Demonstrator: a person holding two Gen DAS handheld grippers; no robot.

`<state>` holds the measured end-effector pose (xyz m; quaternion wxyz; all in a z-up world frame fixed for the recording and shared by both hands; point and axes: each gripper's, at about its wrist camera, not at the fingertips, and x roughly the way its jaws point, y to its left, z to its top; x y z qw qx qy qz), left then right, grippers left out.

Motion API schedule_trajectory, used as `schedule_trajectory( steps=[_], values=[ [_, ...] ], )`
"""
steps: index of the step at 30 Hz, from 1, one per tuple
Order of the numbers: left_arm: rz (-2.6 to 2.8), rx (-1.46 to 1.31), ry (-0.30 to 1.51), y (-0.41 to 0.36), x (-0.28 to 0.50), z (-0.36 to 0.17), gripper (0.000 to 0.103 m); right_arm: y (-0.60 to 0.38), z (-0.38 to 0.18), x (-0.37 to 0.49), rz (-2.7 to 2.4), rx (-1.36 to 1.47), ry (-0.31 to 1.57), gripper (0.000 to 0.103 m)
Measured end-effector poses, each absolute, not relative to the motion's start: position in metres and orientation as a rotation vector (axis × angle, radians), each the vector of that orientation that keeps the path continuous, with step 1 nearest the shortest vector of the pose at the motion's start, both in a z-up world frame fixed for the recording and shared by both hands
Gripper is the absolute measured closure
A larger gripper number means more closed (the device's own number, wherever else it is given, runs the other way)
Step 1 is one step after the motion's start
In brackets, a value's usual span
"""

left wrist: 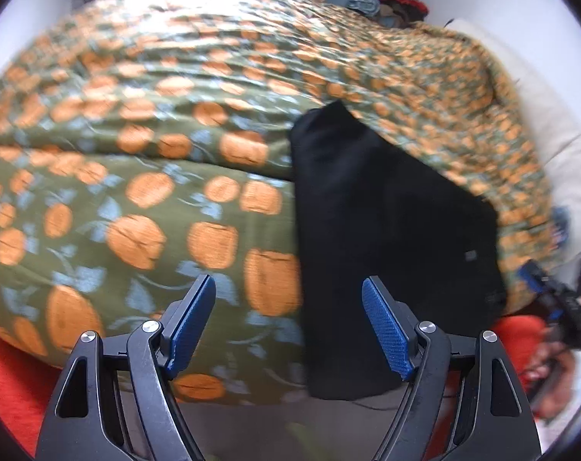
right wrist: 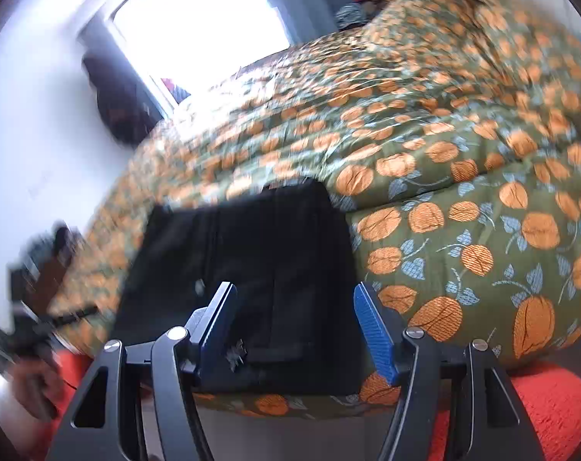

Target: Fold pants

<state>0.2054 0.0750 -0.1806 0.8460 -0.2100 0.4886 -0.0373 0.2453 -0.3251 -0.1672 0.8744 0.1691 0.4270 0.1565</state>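
Left tongs (left wrist: 288, 326) apart, empty; right tongs (right wrist: 294, 330) apart, empty. Black pants (right wrist: 244, 269) lie folded on bed quilt (left wrist: 136, 192), just ahead of both, near its edge. Risk: a nudge slides them off, undoing the fold.

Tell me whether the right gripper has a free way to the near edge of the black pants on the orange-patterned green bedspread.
Probably yes. The right gripper is open, nothing between its blue pads, and the black pants lie flat directly ahead on the bedspread. Nothing lies on them; the left gripper is off to the side.
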Motion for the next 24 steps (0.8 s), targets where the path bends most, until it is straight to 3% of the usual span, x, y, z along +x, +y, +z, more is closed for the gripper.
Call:
schedule_trajectory(
  steps=[5, 12, 13, 14, 16, 18, 24],
  values=[
    [-0.271, -0.607, 1.106, 0.078, 0.228, -0.196, 0.021, -0.367, -0.192, 0.284, 0.461, 0.696, 1.046, 0.035],
    [-0.327, -0.468, 1.240, 0.023, 0.268, -0.224, 0.022, -0.327, -0.242, 0.329, 0.554, 0.545, 1.357, 0.033],
    [-0.320, -0.445, 1.237, 0.019, 0.269, -0.222, 0.033, -0.319, -0.245, 0.332, 0.588, 0.543, 1.380, 0.033],
    [-0.308, -0.412, 1.232, 0.014, 0.269, -0.217, 0.055, -0.312, -0.241, 0.332, 0.593, 0.487, 1.377, 0.048],
    [-0.310, -0.388, 1.194, 0.011, 0.266, -0.197, 0.074, -0.302, -0.223, 0.329, 0.620, 0.404, 1.345, 0.062],
    [-0.369, -0.430, 1.143, 0.014, 0.264, -0.172, 0.080, -0.292, -0.197, 0.323, 0.653, 0.344, 1.298, 0.068],
    [-0.387, -0.366, 0.974, 0.020, 0.292, -0.091, 0.081, -0.231, -0.111, 0.337, 0.786, 0.210, 1.123, 0.074]
  ],
)
